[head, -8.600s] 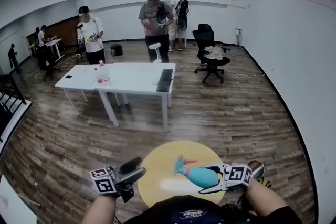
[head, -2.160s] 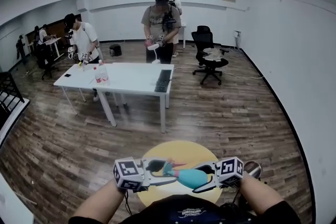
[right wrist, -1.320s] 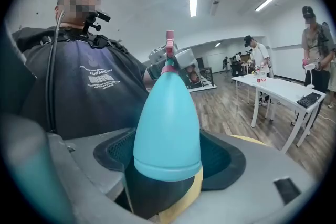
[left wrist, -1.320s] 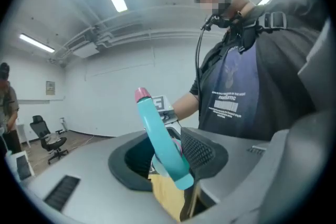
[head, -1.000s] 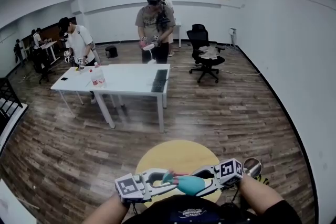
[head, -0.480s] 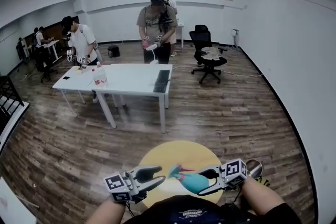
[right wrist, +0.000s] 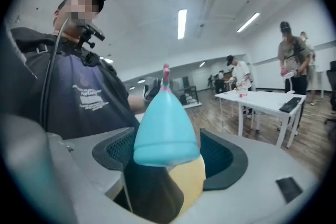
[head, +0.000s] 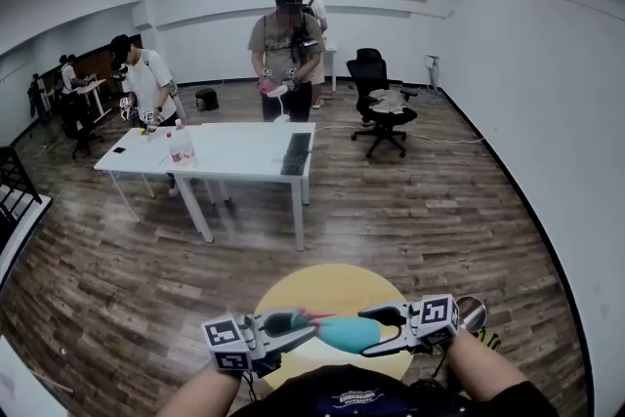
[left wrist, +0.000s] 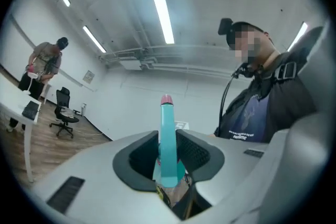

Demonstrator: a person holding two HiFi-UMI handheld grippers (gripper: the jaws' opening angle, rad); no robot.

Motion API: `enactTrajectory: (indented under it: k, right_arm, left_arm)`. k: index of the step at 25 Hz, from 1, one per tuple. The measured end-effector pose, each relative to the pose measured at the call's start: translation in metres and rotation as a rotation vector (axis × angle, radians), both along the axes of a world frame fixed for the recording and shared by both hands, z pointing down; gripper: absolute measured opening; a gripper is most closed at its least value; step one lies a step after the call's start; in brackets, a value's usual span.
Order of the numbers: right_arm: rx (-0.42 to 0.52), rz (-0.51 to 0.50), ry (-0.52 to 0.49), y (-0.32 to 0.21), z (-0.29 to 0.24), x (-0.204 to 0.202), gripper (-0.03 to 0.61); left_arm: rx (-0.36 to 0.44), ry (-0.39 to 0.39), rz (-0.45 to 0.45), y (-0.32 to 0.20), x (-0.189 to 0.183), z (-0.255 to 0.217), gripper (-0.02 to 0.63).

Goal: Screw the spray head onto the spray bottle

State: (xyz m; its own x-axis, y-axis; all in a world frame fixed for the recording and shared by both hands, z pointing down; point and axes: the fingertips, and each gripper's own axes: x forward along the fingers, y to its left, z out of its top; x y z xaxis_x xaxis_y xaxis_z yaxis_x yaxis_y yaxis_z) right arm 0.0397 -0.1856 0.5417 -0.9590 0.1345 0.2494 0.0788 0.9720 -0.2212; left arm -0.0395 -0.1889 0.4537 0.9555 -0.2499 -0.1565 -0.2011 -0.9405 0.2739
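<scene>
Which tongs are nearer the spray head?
Left. The left tongs have just been closing on the spray head between them; the right tongs grip the spray bottle at its wide end, away from the head.

One left gripper [head: 305, 326], one right gripper [head: 375, 331], one spray bottle [head: 342, 334], one spray head [left wrist: 168, 139] — one office chair [head: 383, 103].

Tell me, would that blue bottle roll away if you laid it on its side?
Probably yes: the bottle looks round and smooth, tapering to a narrow neck, so it would likely roll in a curve. It seems stiff too, since the right gripper pinches it without visible denting.
</scene>
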Motion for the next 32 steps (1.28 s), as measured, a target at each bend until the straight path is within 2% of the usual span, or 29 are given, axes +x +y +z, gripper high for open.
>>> enactTrajectory:
  k: [2, 6, 9, 12, 13, 14, 17, 21, 25, 32]
  right_arm:
    - [-0.016, 0.173, -0.061, -0.026, -0.006, 0.020, 0.394]
    - [-0.090, 0.536, -0.145, -0.080, -0.003, 0.080, 0.380]
    - [-0.157, 0.675, -0.316, -0.101, -0.016, 0.114, 0.248]
    - [-0.156, 0.752, -0.414, -0.110, -0.029, 0.127, 0.128]
    - [-0.141, 0.771, -0.420, -0.113, -0.032, 0.128, 0.046]
    - [-0.125, 0.782, -0.417, -0.115, -0.035, 0.128, 0.028]
    - [-0.075, 0.786, -0.398, -0.120, -0.042, 0.122, 0.025]
    - [-0.030, 0.823, -0.373, -0.122, -0.046, 0.122, 0.021]
    - [-0.013, 0.828, -0.331, -0.119, -0.039, 0.118, 0.021]
    - [-0.017, 0.812, -0.320, -0.116, -0.037, 0.109, 0.021]
  left_arm:
    - [-0.052, 0.107, -0.097, -0.013, -0.028, -0.008, 0.123]
    - [-0.155, 0.413, -0.339, -0.048, -0.105, -0.026, 0.121]
    - [-0.190, 0.560, -0.462, -0.066, -0.144, -0.033, 0.121]
    - [-0.196, 0.640, -0.514, -0.074, -0.161, -0.041, 0.121]
    - [-0.201, 0.656, -0.524, -0.076, -0.163, -0.043, 0.121]
    - [-0.206, 0.670, -0.531, -0.078, -0.163, -0.044, 0.121]
    - [-0.211, 0.693, -0.531, -0.084, -0.161, -0.049, 0.121]
    - [-0.209, 0.667, -0.530, -0.082, -0.154, -0.050, 0.120]
    - [-0.207, 0.649, -0.534, -0.079, -0.153, -0.045, 0.121]
    - [-0.199, 0.652, -0.538, -0.078, -0.158, -0.045, 0.120]
